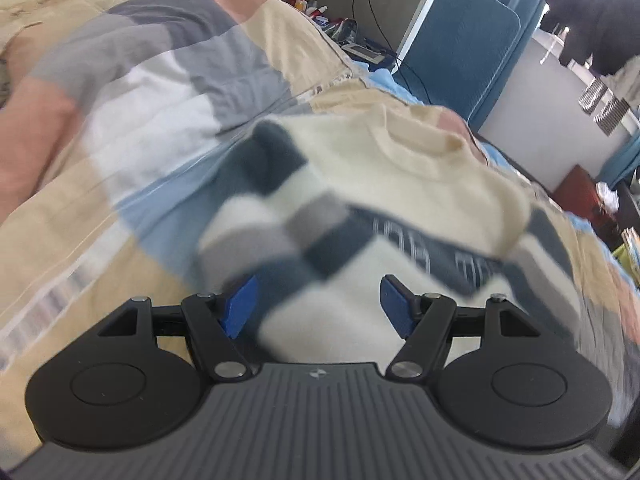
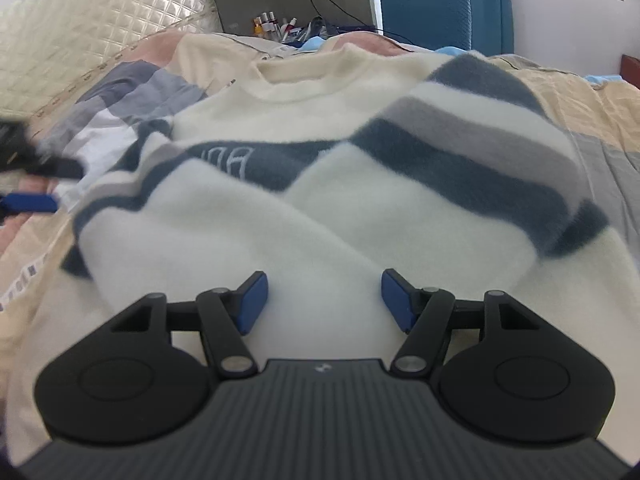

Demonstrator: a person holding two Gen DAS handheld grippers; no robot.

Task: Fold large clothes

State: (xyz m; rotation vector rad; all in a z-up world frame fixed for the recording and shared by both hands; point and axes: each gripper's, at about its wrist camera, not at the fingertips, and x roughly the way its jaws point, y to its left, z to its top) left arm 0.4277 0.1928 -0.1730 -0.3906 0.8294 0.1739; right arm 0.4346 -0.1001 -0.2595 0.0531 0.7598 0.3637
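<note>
A: Right, quick one — where's your sweater [image 2: 320,184] sitting?

B: Flat on the bed, on the patchwork quilt [image 1: 132,92], collar at the far end towards the quilted headboard [image 2: 104,12]. In your right wrist view one striped sleeve [image 2: 472,152] is already laid slantwise across the chest. I'd say that's so the body narrows before you fold it lengthwise.

A: And the other sleeve?

B: Your left wrist view shows a striped sleeve [image 1: 272,208] lying over the near left of the body. It's badly blurred, so I can't tell whether it lies flat or bunched.

A: Left claw [image 1: 320,308]?

B: Blue pads apart, nothing pinched. Sleeve cloth shows just beyond and between them, but the pads aren't pressing on it. You can spot this claw at the far left edge of your right wrist view too, beside the sweater's left edge.

A: Right claw [image 2: 324,300]?

B: Pads apart as well, empty, pointing down over the plain white lower part of the sweater. Whether it touches the fabric, I can't tell.

A: So which step?

B: Sleeves look turned in; my guess is the hem-to-collar fold comes next, and your right claw sits near the hem for that reason. Watch the fluffy knit — it may slip.
</note>
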